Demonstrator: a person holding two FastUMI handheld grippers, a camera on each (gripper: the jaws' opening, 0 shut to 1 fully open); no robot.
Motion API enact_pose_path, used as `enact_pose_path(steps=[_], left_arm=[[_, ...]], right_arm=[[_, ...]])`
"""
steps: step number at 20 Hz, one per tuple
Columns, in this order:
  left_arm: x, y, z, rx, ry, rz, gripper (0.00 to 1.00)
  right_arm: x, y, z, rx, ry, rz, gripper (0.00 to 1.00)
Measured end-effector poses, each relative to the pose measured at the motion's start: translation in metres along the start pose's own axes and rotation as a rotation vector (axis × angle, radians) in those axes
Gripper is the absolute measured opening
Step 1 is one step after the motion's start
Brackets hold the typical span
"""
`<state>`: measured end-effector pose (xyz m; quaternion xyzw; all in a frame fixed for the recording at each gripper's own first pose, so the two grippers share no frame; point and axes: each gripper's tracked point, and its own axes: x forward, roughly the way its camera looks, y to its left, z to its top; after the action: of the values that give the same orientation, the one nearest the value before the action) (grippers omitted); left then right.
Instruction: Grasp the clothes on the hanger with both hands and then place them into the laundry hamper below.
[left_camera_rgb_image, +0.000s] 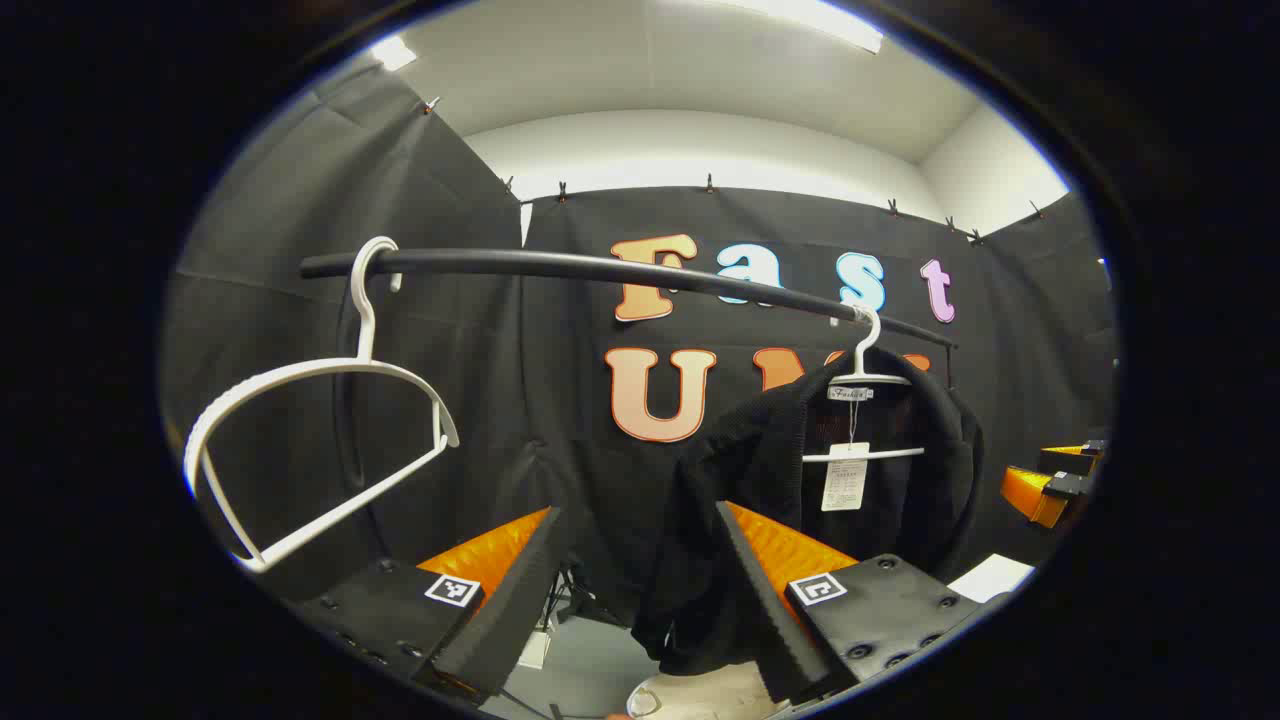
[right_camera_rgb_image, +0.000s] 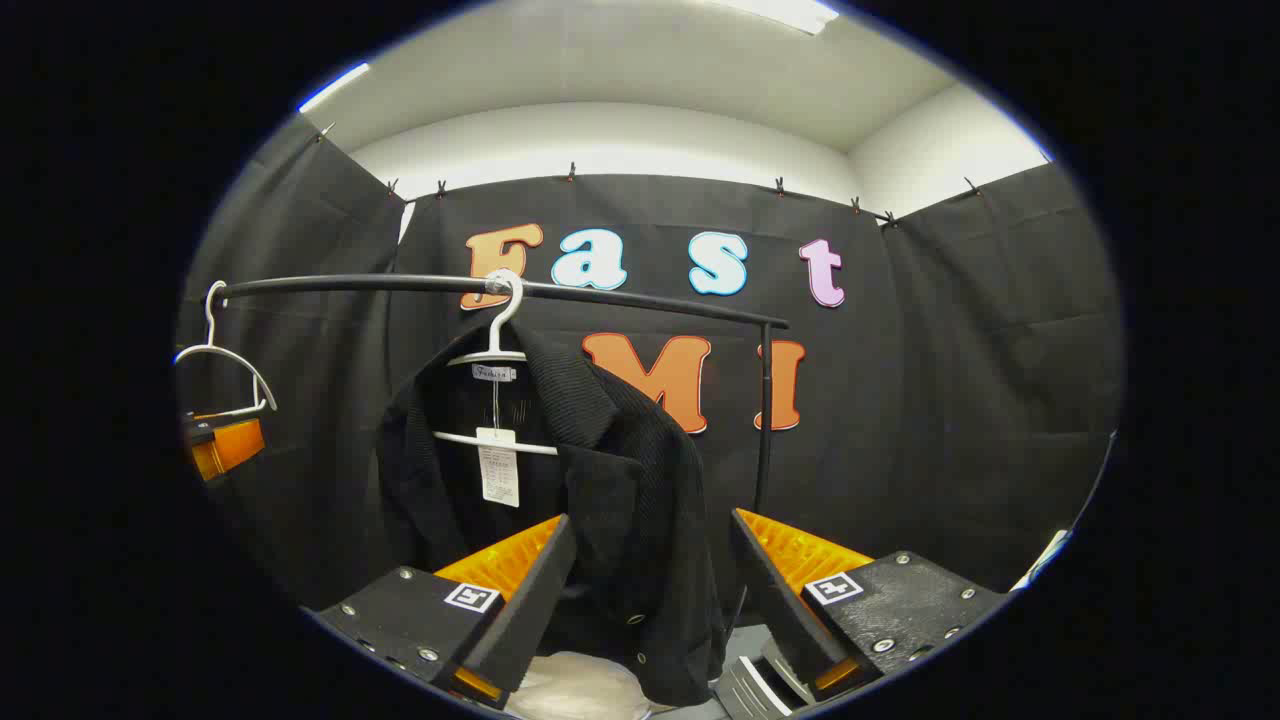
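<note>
Booth: black cloth walls pinned up under a pale ceiling with strip lights.
Rail: a dark rail (right_camera_rgb_image: 400, 284) runs across the booth and carries both hangers; a thin upright post (right_camera_rgb_image: 765, 420) holds up its far end.
Jacket: a black jacket (right_camera_rgb_image: 610, 520) hangs on a white hanger (right_camera_rgb_image: 497, 335) on the rail, front open, one lapel folded out, hem loose over the hamper.
Tag: a white paper tag (right_camera_rgb_image: 499, 466) dangles on a string inside the collar, against the hanger's crossbar.
Hamper: a pale rim (left_camera_rgb_image: 690, 695) shows just under the jacket's hem, at the bottom of both views.
Left gripper (left_camera_rgb_image: 640, 610): fingers spread wide, gripping nothing; it sits short of the jacket's left edge, with the hem seen between its fingers.
Right gripper (right_camera_rgb_image: 650, 620): fingers spread wide, nothing between them pressed; the jacket's lower front hangs in the gap, contact not clear.
Empty hanger: a second white hanger (left_camera_rgb_image: 320, 440) hangs tilted near the rail's other end, well apart from the jacket.
</note>
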<state>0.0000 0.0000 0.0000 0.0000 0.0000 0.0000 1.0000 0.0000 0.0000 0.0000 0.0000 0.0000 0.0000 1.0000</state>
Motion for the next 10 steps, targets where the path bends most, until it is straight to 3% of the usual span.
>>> enact_pose_path(steps=[1, 2, 5, 7, 8, 10], left_arm=[[-0.0002, -0.0001, -0.0007, -0.005, 0.003, -0.003, 0.92], [-0.0001, -0.0002, -0.0007, -0.010, 0.005, -0.004, 0.92], [0.0014, 0.0024, 0.0007, -0.001, -0.002, -0.001, 1.00], [0.0037, 0.0027, 0.0035, 0.002, -0.009, 0.002, 1.00], [0.0044, 0.0009, 0.0043, -0.004, -0.008, -0.004, 0.92], [0.0059, -0.0027, 0.0024, -0.012, -0.001, -0.017, 0.92]], right_arm=[[-0.0009, 0.0001, 0.0006, 0.000, 0.002, 0.000, 0.87], [-0.0012, -0.0018, 0.0011, 0.000, 0.001, -0.001, 1.00], [-0.0025, -0.0080, 0.0044, 0.000, -0.006, -0.017, 1.00], [-0.0017, -0.0096, 0.0037, 0.001, -0.005, -0.023, 1.00], [-0.0020, -0.0087, 0.0031, 0.002, -0.003, -0.021, 1.00], [-0.0017, -0.0082, 0.0018, 0.001, 0.000, -0.022, 1.00]])
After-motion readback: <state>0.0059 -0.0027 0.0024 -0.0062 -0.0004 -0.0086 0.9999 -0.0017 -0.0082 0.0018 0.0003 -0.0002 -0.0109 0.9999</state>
